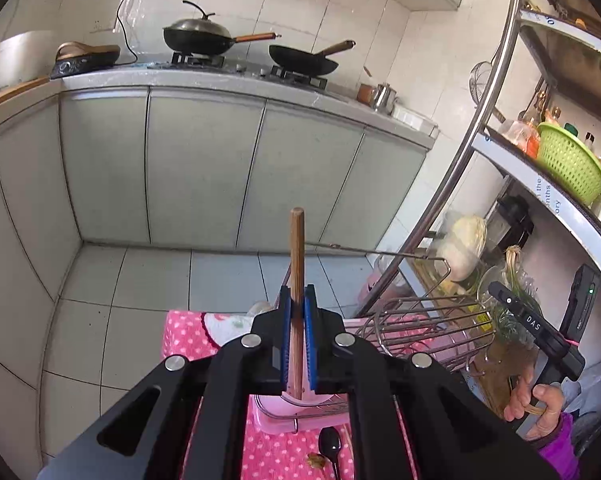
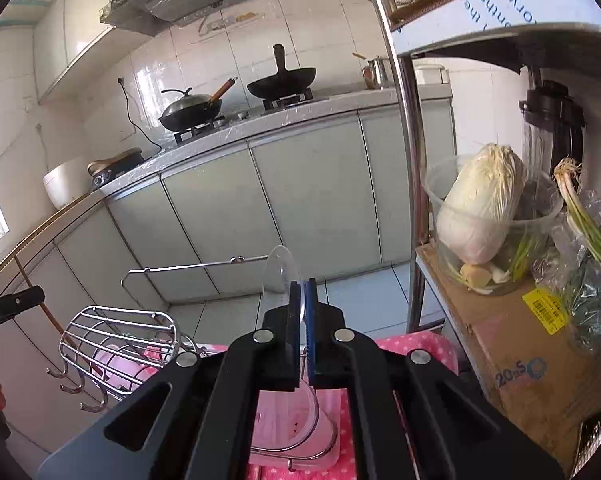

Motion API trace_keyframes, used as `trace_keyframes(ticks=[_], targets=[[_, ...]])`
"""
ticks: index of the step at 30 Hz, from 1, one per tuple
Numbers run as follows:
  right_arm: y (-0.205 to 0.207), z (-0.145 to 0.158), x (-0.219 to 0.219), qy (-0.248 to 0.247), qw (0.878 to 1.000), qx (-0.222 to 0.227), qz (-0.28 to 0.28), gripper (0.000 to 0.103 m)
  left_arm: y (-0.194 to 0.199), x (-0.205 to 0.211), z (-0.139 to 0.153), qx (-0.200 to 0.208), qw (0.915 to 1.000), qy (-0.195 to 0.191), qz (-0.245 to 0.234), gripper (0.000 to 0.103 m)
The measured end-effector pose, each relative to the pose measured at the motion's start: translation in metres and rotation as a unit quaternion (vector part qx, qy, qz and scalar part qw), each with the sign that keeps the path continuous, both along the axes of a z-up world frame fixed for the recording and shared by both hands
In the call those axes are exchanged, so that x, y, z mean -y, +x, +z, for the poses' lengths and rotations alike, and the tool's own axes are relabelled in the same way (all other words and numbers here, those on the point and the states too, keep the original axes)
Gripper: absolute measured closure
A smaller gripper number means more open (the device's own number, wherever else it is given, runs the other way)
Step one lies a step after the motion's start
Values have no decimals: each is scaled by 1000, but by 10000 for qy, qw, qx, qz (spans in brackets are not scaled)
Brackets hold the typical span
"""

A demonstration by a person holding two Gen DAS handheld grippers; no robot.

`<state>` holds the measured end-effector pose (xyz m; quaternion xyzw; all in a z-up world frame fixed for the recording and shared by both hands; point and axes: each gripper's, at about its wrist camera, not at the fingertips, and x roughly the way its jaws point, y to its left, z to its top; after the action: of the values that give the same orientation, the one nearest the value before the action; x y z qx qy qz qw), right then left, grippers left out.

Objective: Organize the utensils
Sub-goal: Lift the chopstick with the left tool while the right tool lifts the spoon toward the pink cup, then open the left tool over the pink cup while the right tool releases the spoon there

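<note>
The left tongs [image 1: 299,294] are clamped on a thin wooden stick, blue pads pressed to its sides. The right tongs [image 2: 302,292] pinch a clear plastic piece, jaws nearly together. The right hand [image 1: 538,408] grips its handle from below, fingers curled, in a purple sleeve.

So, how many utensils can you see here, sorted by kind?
Wooden stick, in the left claw: 1
Clear plastic scoop, in the right claw: 1
Black spoon, on the pink cloth: 1
Total: 3

both wrist views face stove [image 1: 196,60], close
</note>
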<state>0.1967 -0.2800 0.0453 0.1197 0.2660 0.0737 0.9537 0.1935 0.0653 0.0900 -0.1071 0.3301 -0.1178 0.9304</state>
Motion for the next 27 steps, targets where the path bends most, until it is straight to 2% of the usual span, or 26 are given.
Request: trace_keyframes(ticks=[7, 13, 15, 16, 18, 20, 27], targets=[[6, -13, -9, -75, 9994, -325, 128, 100, 26, 12, -34, -443, 9990, 34, -29, 97], [10, -18, -16, -131, 9986, -478, 211, 100, 37, 12, -38, -483, 9987, 5, 131, 96], [13, -21, -16, -100, 9982, -555, 205, 97, 40, 8, -41, -548, 9982, -13, 262, 93], [14, -22, -16, -56, 9980, -582, 241, 95, 41, 5, -43, -577, 9978, -79, 304, 87], [15, -23, -15, -46, 9975, -673, 219, 79, 41, -2, -45, -642, 9967, -244, 424, 76], [15, -23, -14, -39, 9973, -705, 222, 69, 39, -8, -44, -635, 9961, -371, 484, 74], [7, -14, -7, 44, 9980, -604, 183, 66, 21, -17, -25, -277, 9978, -297, 526, 72]])
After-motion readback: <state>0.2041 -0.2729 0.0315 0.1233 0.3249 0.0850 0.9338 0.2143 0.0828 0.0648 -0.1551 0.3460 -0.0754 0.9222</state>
